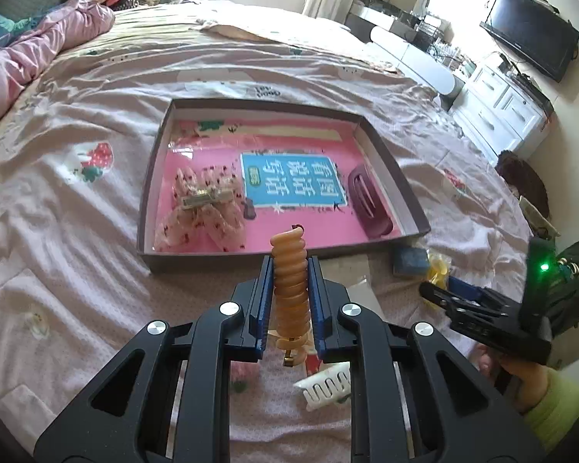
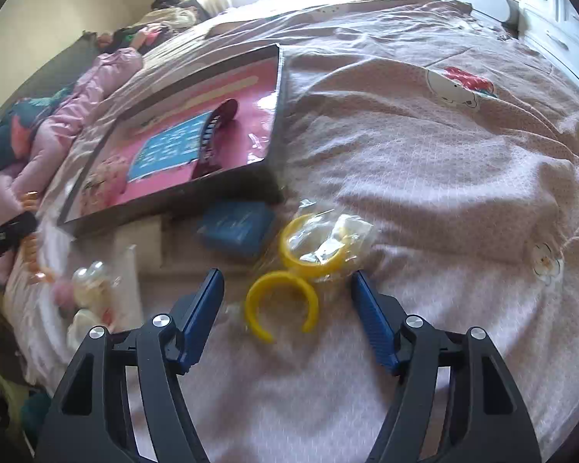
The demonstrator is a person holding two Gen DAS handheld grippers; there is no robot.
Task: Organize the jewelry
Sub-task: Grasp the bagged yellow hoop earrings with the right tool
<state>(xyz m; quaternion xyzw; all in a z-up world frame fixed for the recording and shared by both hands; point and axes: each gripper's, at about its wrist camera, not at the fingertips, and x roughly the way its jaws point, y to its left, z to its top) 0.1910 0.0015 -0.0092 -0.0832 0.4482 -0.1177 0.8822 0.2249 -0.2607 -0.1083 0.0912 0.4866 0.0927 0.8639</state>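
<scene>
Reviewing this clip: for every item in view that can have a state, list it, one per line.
Left tongs: shut on the orange spiral hair tie, held above the bed.
Right tongs: open, empty.
Bare yellow cuff: on the bedspread, between the open fingers.
Second yellow cuff: inside a clear bag.
Shallow box: open, holding the maroon hair claw and floral bow clip.

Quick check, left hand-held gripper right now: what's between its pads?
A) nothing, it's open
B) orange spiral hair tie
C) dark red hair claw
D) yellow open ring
B: the left hand-held gripper is shut on the orange spiral hair tie, whose coil sticks up between the blue pads; the dark red hair claw lies in the box and the yellow open ring lies on the bedspread.
</scene>
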